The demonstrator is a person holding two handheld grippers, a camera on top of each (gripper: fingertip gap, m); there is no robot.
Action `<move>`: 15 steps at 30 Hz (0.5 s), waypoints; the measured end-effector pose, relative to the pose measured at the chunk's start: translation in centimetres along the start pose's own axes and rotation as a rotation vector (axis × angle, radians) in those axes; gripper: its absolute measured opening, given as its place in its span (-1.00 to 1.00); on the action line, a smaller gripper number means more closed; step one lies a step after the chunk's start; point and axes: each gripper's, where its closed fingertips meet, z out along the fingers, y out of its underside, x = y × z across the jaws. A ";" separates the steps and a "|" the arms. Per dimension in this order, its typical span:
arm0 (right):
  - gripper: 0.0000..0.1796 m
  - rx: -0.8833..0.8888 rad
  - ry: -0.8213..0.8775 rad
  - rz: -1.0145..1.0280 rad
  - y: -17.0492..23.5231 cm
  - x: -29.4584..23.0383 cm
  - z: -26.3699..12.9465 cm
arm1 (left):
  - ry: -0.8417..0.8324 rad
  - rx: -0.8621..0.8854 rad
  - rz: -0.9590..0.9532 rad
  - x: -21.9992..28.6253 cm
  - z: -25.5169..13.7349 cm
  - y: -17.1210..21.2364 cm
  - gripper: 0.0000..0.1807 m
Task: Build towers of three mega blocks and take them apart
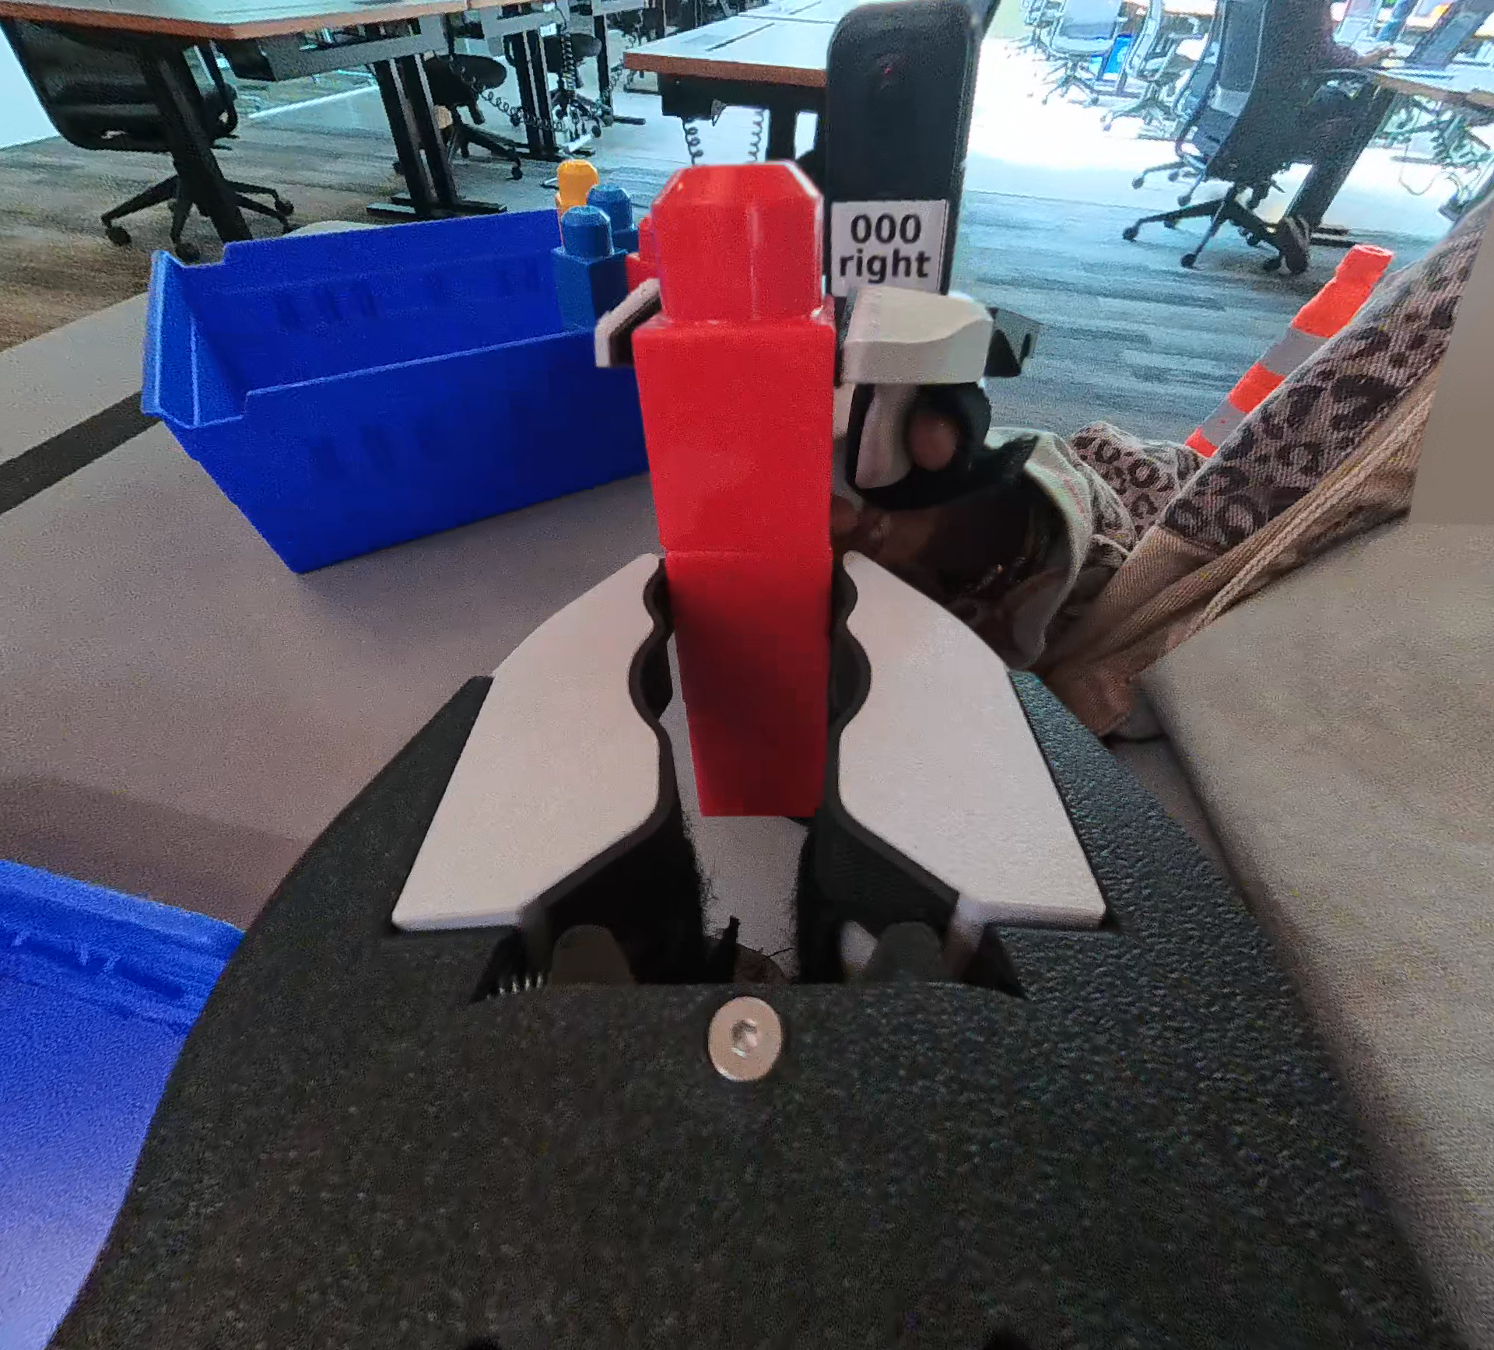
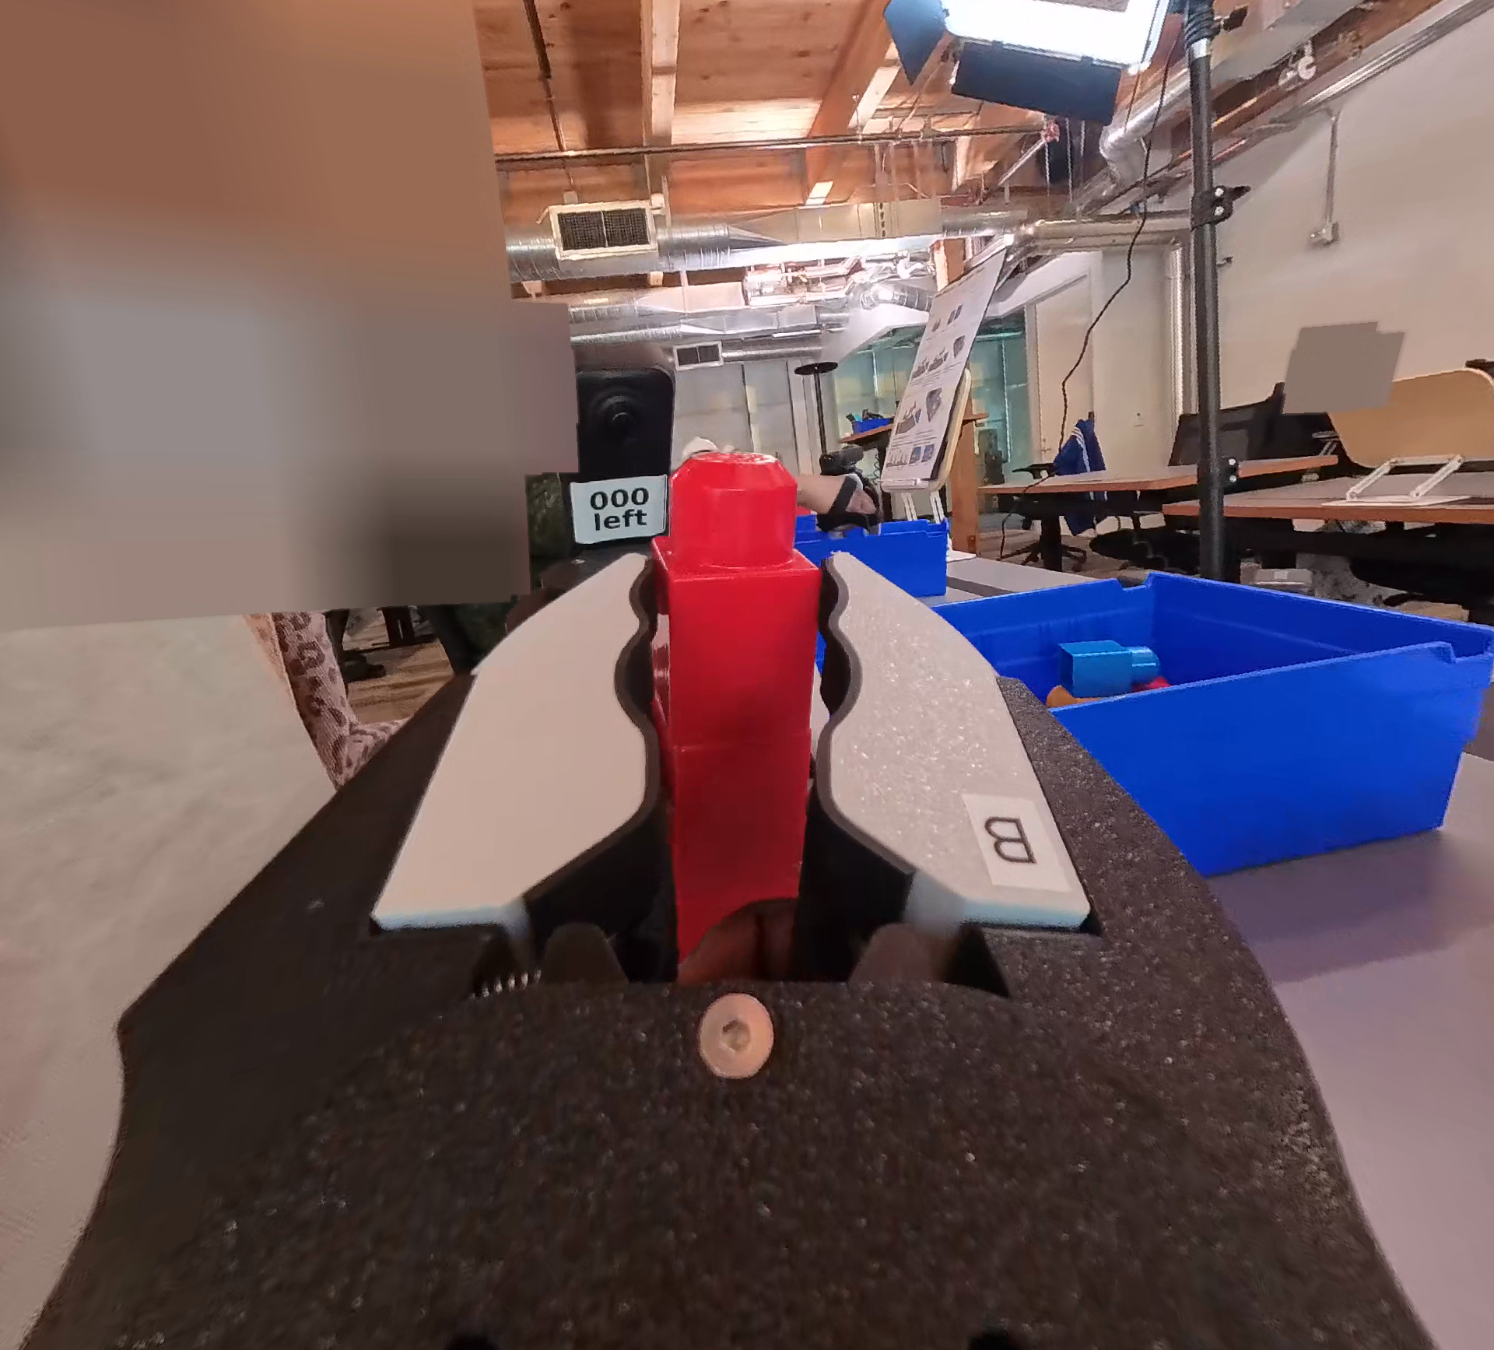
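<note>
Left wrist view: both grippers' jaws clamped on red tower (image 1: 740, 503) above grey table (image 1: 242, 664), open-plan office behind.

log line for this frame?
left gripper: shut on red block stack | right gripper: shut on upper block | blue bin: behind

- Glossy red plastic mega-block tower (image 1: 740, 503) (image 2: 732, 705): stacked blocks, upright, single round stud on top, raised clear of the table.
- Blue (image 2: 1099, 667) and orange blocks (image 1: 577, 179): loose in bins.
</note>
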 end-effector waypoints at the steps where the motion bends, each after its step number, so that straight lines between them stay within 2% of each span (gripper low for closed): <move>1: -0.58 0.005 -0.003 0.007 0.0 0.0 0.0 | -0.001 0.002 -0.001 0.0 0.0 -0.1 -0.60; 6: -0.58 -0.029 -0.010 -0.041 0.8 -0.2 0.1 | -0.015 -0.034 0.039 -0.1 -0.2 0.7 -0.60; 15: -0.59 -0.036 -0.030 -0.008 1.5 -0.1 -0.2 | 0.013 -0.011 0.032 0.0 -0.2 1.2 -0.60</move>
